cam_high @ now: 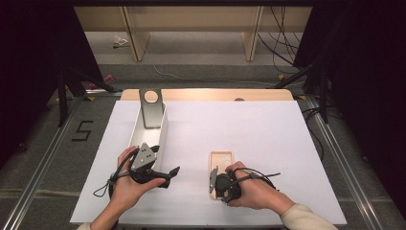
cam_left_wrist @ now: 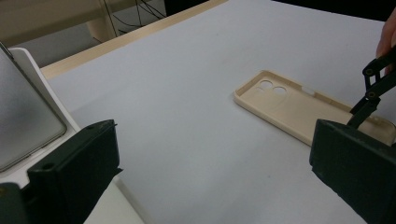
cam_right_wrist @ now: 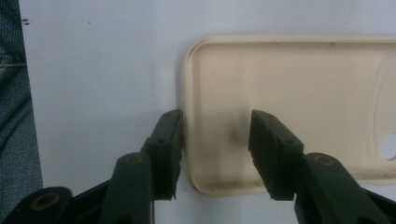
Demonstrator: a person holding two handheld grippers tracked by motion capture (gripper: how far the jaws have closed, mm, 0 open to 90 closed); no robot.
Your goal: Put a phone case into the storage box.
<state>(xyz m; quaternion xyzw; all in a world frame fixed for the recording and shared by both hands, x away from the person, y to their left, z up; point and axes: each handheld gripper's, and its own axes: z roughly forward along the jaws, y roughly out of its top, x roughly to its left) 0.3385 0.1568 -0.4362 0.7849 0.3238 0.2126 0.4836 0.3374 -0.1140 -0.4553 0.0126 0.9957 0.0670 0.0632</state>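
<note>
A beige phone case [cam_high: 221, 158] lies open side up on the white table sheet, its camera cutouts at the far end. My right gripper [cam_high: 214, 182] is open at the case's near end. In the right gripper view the case [cam_right_wrist: 303, 93] has its short rim between the jaws of my right gripper [cam_right_wrist: 215, 121], one jaw outside the rim and one inside the shell. My left gripper [cam_high: 170, 176] is open and empty, pointing right towards the case [cam_left_wrist: 289, 105]. Beside my left gripper [cam_left_wrist: 212, 140] a grey phone [cam_high: 152, 108] leans in a long white box [cam_high: 163, 132].
The phone [cam_left_wrist: 23, 121] and box rim [cam_left_wrist: 28, 56] sit close to the left jaw. The right gripper's black linkage [cam_left_wrist: 371, 93] stands over the case's near end. A wooden table edge [cam_high: 206, 94] runs along the back, with cables on the floor beyond.
</note>
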